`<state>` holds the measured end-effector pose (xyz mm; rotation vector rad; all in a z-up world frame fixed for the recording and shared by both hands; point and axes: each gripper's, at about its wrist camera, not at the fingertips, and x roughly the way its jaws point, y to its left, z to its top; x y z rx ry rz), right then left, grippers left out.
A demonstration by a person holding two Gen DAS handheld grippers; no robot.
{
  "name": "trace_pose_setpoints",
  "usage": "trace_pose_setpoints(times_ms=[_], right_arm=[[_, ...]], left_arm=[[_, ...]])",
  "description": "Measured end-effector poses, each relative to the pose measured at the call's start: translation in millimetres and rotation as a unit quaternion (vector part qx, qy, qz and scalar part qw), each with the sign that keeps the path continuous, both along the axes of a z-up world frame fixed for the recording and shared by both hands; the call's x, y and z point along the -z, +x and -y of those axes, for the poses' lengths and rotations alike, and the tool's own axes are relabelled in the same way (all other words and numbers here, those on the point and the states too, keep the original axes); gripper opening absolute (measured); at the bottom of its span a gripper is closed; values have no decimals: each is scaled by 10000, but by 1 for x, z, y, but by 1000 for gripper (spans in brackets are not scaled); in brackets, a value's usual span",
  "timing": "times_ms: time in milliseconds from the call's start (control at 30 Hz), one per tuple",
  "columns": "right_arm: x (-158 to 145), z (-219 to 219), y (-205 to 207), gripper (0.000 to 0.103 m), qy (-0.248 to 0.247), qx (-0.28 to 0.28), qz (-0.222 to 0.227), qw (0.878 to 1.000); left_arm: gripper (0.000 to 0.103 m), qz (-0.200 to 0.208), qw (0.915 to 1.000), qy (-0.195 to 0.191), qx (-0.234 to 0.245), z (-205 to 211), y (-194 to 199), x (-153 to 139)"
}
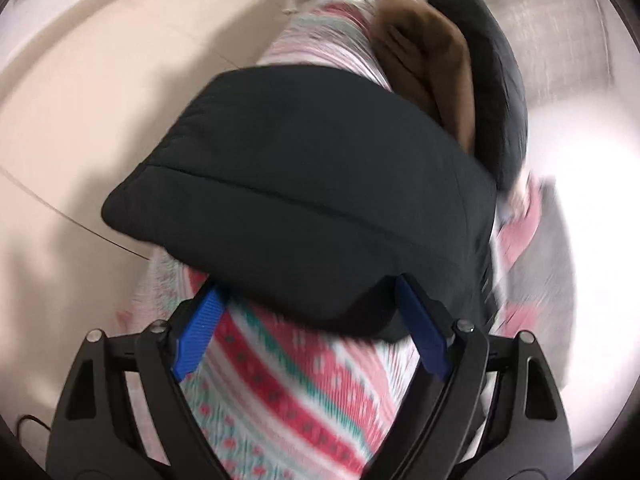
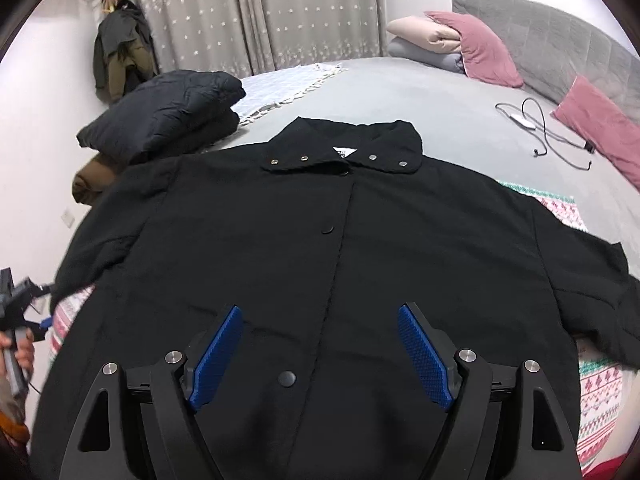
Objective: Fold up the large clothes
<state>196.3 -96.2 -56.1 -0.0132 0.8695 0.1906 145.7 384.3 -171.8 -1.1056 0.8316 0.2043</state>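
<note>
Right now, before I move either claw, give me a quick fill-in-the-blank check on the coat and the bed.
1. The black coat lies spread on the bed with its front facing ____.
2. The right claw hovers over the coat with its jaws ____.
3. In the left wrist view, the left claw is at the end of a black ____.
4. The two pillows by the headboard are ____.

Missing words: up; open; sleeve; pink

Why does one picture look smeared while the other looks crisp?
Left wrist view: motion blur smears the patterned blanket and black jacket, with washed-out glare at the right. Right wrist view: sharp, evenly lit, jacket snaps readable, though the fisheye bends the bed.
</note>
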Motion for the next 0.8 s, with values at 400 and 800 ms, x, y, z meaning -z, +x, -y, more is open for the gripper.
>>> trace_pose_setpoints(times_ms=[400, 800], right_arm=[[15, 23, 6, 81, 530, 288, -236, 9979], [25, 62, 11, 81, 1180, 782, -441, 9889]], left_arm=[[15, 681, 9864, 819, -1254, -22, 7, -51], [13, 2839, 9082, 3044, 445, 137, 31, -227]])
